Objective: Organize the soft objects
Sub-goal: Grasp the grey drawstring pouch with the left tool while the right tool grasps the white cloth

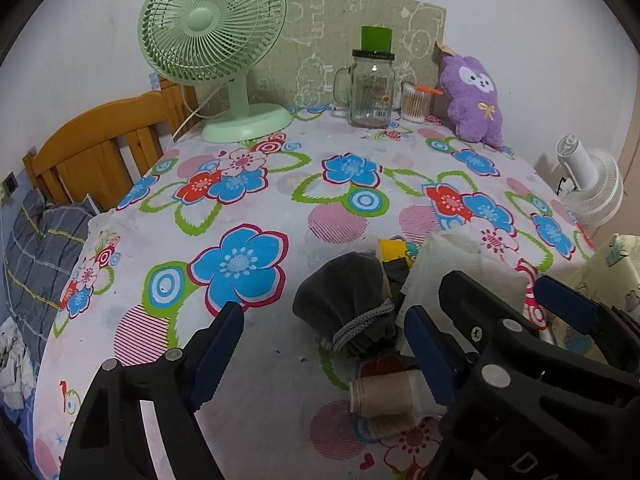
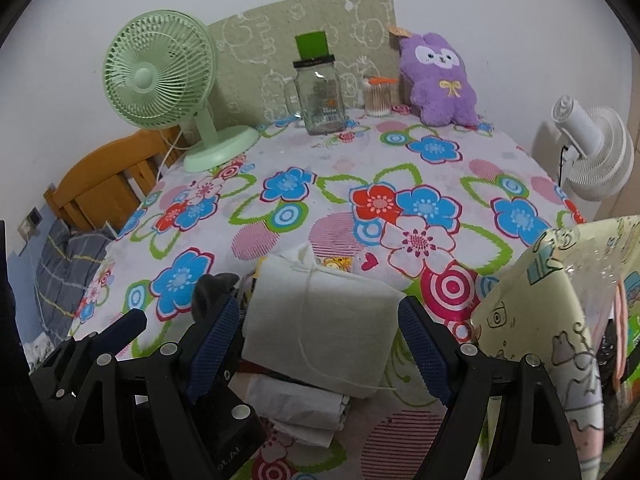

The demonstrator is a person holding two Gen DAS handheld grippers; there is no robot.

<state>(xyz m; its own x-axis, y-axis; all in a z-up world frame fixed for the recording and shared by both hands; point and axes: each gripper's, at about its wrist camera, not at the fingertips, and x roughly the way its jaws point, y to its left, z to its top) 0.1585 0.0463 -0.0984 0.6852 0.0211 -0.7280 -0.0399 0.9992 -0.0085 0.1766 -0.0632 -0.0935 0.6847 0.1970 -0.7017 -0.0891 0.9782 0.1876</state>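
Note:
A grey drawstring pouch (image 1: pixel 344 300) lies on the flowered tablecloth (image 1: pixel 248 200), just ahead of my left gripper (image 1: pixel 324 352). That gripper is open, its blue pads standing wide on either side of the pouch. A beige roll (image 1: pixel 384 396) lies beside its right finger. A folded white cloth (image 2: pixel 320 320) sits atop a small pile, between the blue pads of my open right gripper (image 2: pixel 320 340); the pads flank its edges. The white cloth (image 1: pixel 452 264) also shows behind the pouch. A purple plush toy (image 2: pixel 440 80) leans on the back wall.
At the back stand a green fan (image 1: pixel 216 40), a glass mug jar (image 1: pixel 370 88) and a tub of cotton swabs (image 1: pixel 414 102). A cartoon-print bag (image 2: pixel 560 320) rises at the right edge, a white fan (image 2: pixel 592 148) beyond it. A wooden headboard (image 1: pixel 92 152) is at left.

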